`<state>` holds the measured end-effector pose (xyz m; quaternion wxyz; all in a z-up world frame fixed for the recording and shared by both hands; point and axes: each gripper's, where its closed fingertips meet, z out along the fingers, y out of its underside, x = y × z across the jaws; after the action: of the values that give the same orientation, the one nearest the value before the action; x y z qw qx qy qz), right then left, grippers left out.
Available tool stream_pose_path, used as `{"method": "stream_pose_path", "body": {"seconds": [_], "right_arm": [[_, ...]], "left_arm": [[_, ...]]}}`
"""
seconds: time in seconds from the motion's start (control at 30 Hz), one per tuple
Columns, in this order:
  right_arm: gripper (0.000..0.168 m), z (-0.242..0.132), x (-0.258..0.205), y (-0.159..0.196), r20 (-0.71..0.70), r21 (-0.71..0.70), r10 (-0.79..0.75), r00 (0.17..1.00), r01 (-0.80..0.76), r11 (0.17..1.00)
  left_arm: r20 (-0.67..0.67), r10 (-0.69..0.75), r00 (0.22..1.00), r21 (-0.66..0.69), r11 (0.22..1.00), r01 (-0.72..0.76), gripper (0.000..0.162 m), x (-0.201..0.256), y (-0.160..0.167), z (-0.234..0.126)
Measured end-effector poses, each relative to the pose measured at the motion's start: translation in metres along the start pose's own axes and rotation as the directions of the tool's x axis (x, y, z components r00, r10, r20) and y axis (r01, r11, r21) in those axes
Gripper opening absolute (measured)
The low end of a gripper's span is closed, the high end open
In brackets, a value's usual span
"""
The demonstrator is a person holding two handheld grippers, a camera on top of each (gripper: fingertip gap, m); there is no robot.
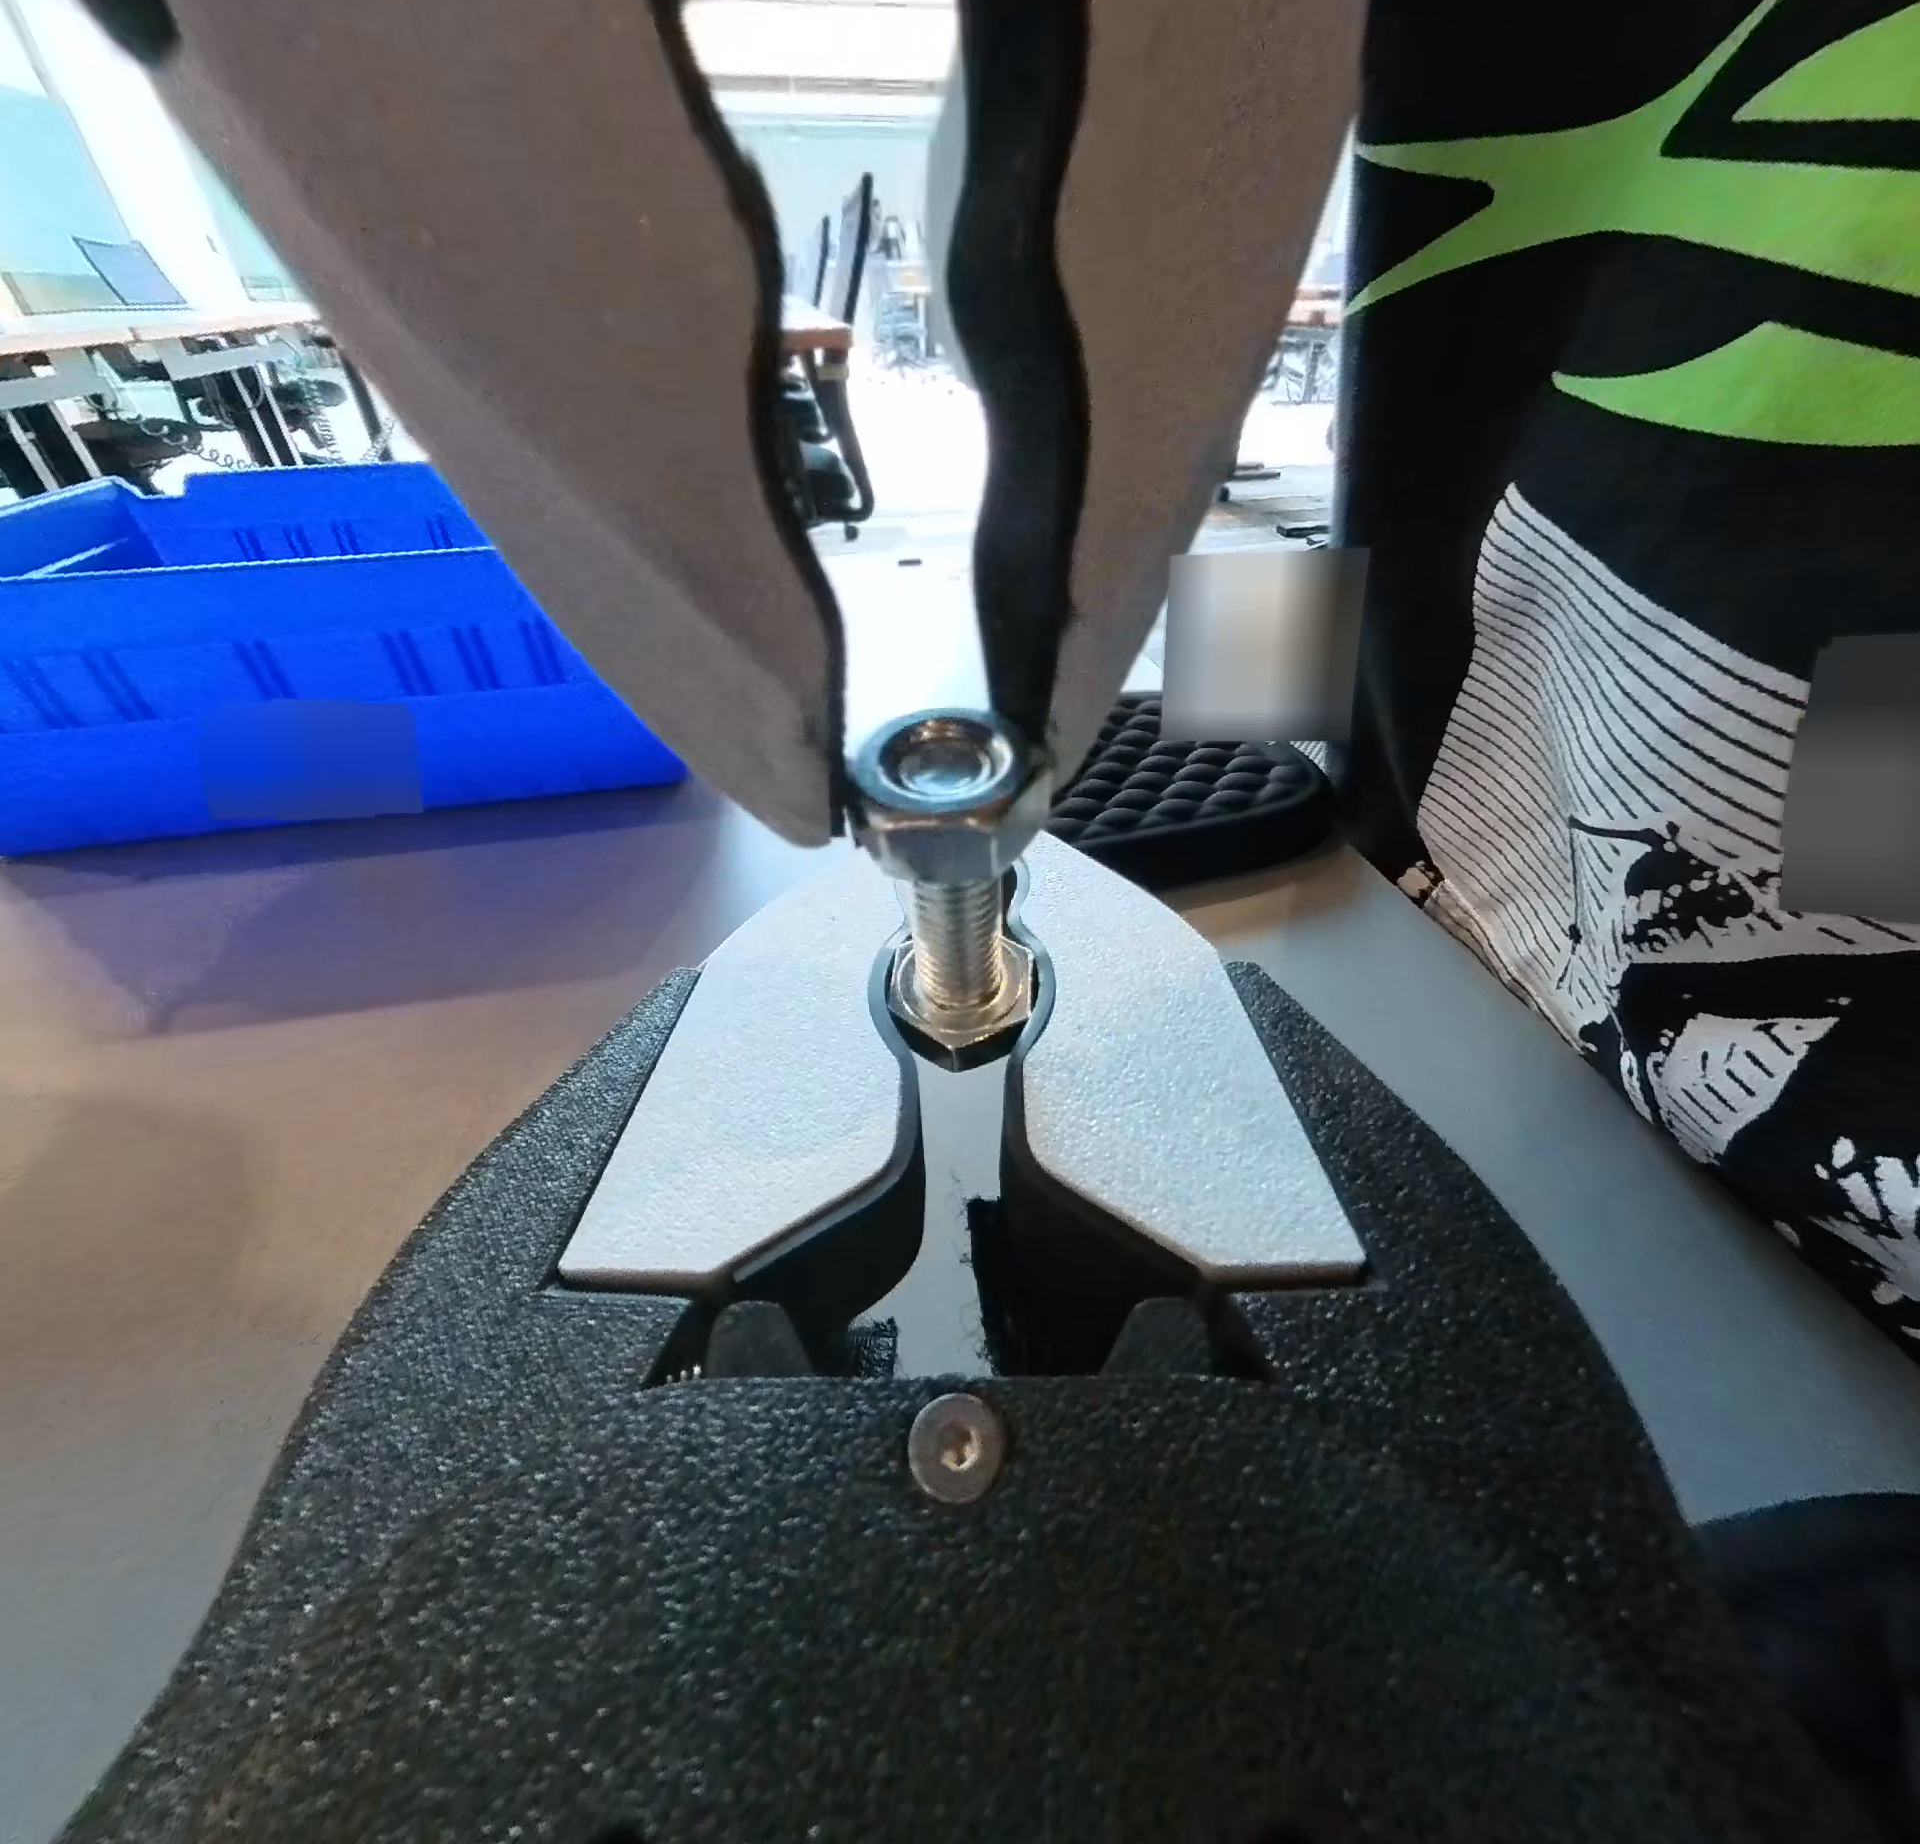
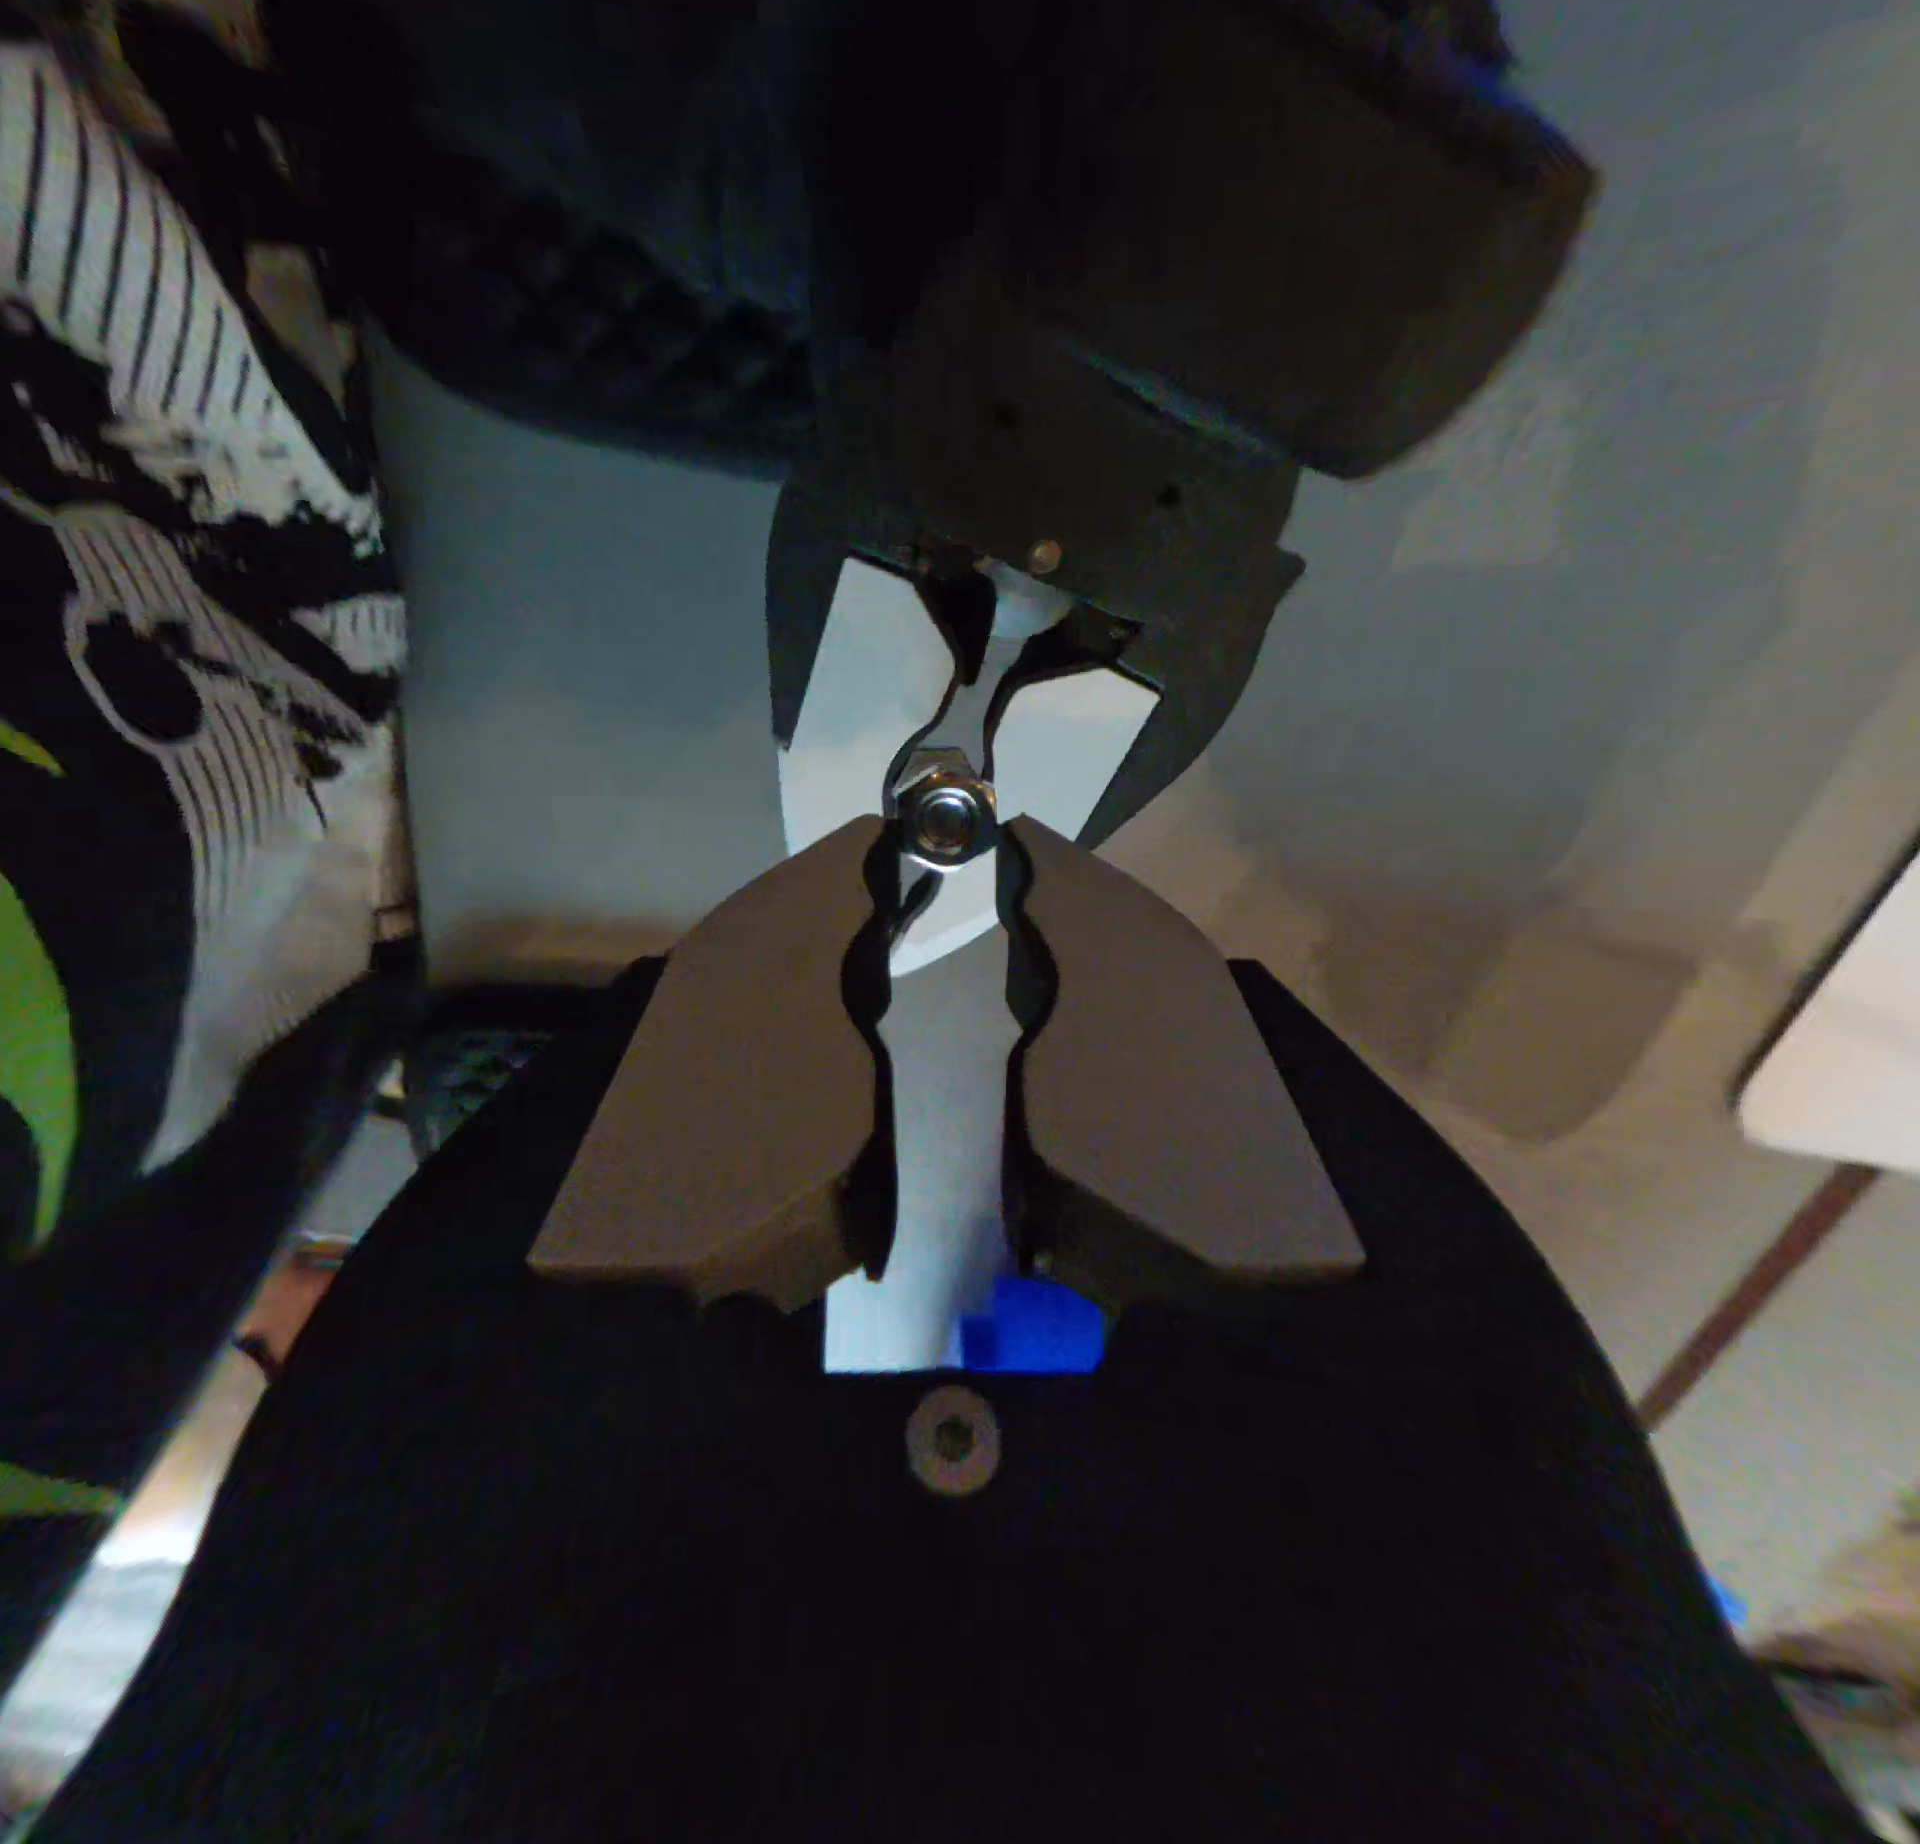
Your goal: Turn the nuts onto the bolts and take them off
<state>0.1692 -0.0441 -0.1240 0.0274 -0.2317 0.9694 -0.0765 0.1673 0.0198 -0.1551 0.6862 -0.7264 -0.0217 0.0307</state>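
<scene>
The left gripper (image 1: 961, 1005) clamps the bolt (image 1: 956, 937) upright by its head while the right gripper (image 1: 940, 776), descending from 12 o'clock, pinches the nut (image 1: 943, 786) for turning.

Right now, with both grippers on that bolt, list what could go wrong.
1. The right gripper pinches the nut only with its fingertips; it may slip off the flats while turning.
2. The left gripper clamps the bolt near its head, so the bolt could spin along or tilt.
3. The nut sits at the very end of the thread, so it might drop onto the table.
</scene>
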Motion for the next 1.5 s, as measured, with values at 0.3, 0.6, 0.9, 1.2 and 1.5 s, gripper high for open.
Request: {"method": "stream_pose_path", "body": {"seconds": [0.3, 0.6, 0.9, 1.2, 1.5], "right_arm": [[0.049, -0.004, 0.002, -0.008, -0.033, 0.057, -0.316, 0.948, 0.318, 0.947], [0.039, 0.000, 0.000, -0.006, 0.035, -0.024, -0.830, 0.557, 0.831, 0.556], [0.015, 0.002, 0.008, -0.003, 0.024, -0.060, -0.808, 0.588, 0.808, 0.586], [0.014, 0.002, 0.007, 0.002, -0.066, -0.095, -0.375, 0.925, 0.368, 0.925], [0.014, 0.003, 0.002, 0.003, -0.042, 0.028, 0.067, 0.997, -0.065, 0.997]], "left_arm": [[-0.005, 0.001, 1.000, 0.004, 1.000, -0.001, 0.010, 0.001, -0.001, 0.000], [-0.009, 0.000, 1.000, 0.008, 1.000, 0.000, 0.010, 0.001, -0.001, -0.001], [-0.008, -0.002, 1.000, 0.008, 1.000, 0.002, 0.010, 0.001, -0.001, -0.001], [-0.003, 0.001, 1.000, 0.001, 1.000, -0.001, 0.010, 0.000, 0.000, -0.001], [-0.003, 0.004, 1.000, 0.000, 1.000, -0.004, 0.010, 0.000, 0.000, -0.001]]}}
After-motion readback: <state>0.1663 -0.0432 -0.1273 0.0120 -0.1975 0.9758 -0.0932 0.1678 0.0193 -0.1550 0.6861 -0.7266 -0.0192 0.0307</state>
